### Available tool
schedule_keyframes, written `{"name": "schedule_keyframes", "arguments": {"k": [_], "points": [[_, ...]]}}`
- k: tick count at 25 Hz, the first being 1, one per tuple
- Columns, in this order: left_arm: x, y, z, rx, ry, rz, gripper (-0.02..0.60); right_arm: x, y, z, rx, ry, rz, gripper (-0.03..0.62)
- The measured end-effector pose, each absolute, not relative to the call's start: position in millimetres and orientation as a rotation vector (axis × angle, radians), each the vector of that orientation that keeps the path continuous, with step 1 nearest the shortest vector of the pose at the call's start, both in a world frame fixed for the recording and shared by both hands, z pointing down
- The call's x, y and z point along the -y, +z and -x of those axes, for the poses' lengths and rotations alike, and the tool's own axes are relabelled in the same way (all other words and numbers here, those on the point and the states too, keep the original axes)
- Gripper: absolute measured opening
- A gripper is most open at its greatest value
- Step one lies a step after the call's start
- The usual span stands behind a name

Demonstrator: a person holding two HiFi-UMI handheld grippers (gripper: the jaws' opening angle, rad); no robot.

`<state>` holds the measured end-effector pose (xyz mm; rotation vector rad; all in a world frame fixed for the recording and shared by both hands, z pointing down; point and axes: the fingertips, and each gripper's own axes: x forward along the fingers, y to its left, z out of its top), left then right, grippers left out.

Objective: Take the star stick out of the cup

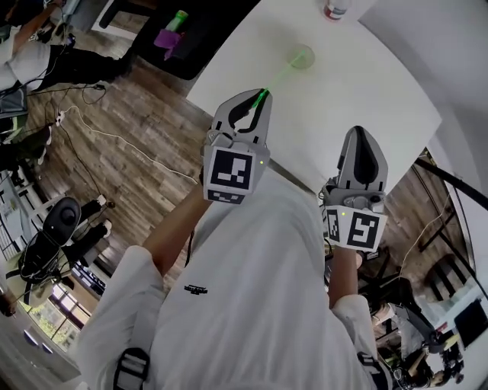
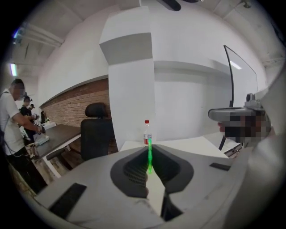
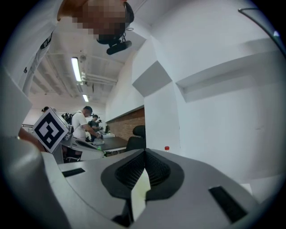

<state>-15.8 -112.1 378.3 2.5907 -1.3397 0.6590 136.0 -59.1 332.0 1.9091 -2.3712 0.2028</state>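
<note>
My left gripper (image 1: 259, 94) is held up over the white table (image 1: 381, 91), shut on a thin green stick (image 1: 277, 77). The stick runs forward and to the right from the jaw tips, ending in a pale green flat head (image 1: 301, 57) above the tabletop. In the left gripper view the green stick (image 2: 149, 156) rises straight up from between the closed jaws (image 2: 149, 172). My right gripper (image 1: 357, 132) hovers to the right, its jaws shut with nothing between them (image 3: 144, 153). No cup shows in any view.
A red-capped bottle (image 1: 335, 7) (image 2: 146, 133) stands at the table's far side. A black office chair (image 2: 96, 134) and a dark desk lie to the left, with people (image 2: 11, 120) working there. Cables cross the wooden floor (image 1: 114, 137).
</note>
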Motion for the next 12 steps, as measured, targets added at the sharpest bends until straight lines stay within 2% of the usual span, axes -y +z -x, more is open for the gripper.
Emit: {"name": "schedule_keyframes", "arguments": {"k": [12], "points": [[62,330,38,1.472,0.401,-2.543,0.035,38,311,-146,2.388,0.114,-1.882,-0.002]]}}
